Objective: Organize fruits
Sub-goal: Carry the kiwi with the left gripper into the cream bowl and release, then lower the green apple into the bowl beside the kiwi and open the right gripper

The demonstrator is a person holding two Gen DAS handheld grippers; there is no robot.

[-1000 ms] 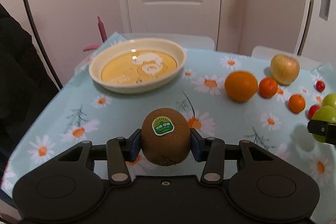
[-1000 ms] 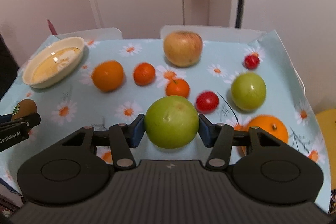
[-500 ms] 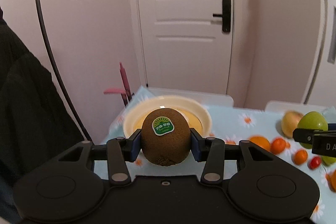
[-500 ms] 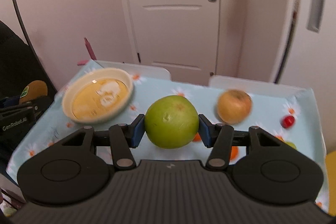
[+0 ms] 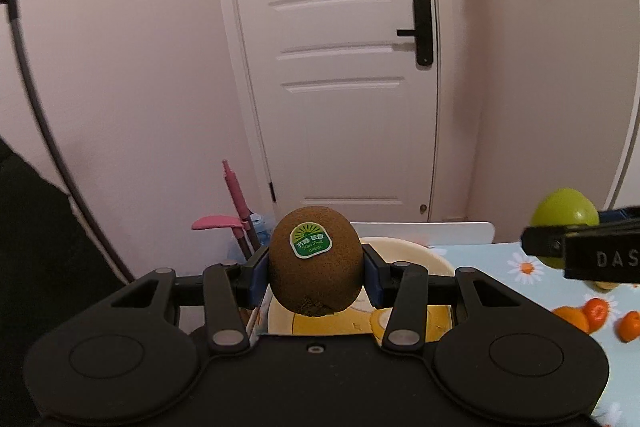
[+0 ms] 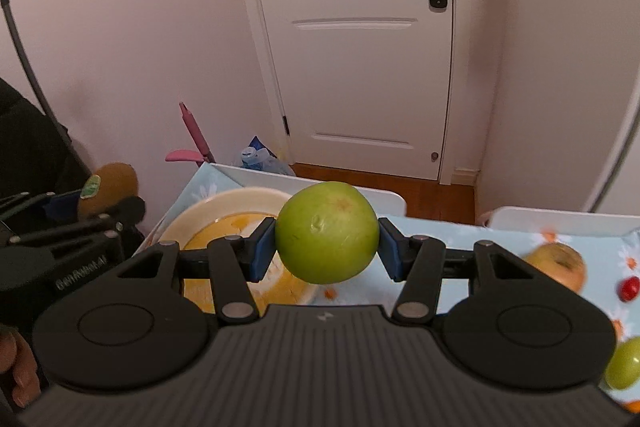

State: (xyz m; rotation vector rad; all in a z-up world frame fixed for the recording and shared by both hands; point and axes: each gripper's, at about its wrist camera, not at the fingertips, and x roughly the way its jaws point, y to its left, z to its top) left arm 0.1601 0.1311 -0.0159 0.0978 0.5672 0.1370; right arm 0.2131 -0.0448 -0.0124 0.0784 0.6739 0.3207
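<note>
Left gripper: clenched on a brown kiwi, whose flanks press against the two blue pads. The kiwi sits upright, a green sticker facing the camera, and is held in the air above the near part of a cream bowl with a yellow inside. The bowl stands on the desk, which is covered by a pale blue cloth printed with daisies.

Right gripper: clenched on a green apple, gripped at both sides by its blue pads. In the right wrist view the apple is held in the air over the right edge of the same bowl; the left gripper with its kiwi appears at the far left of that view, just beside the bowl.

On the desk to the right, well apart from the bowl, lie a yellowish apple, a small red fruit just beside it, and a second green fruit at the lower right edge. The left wrist view shows small orange fruits on the cloth.

Background: a white door with a black handle, and a pink tool leaning against the wall.
</note>
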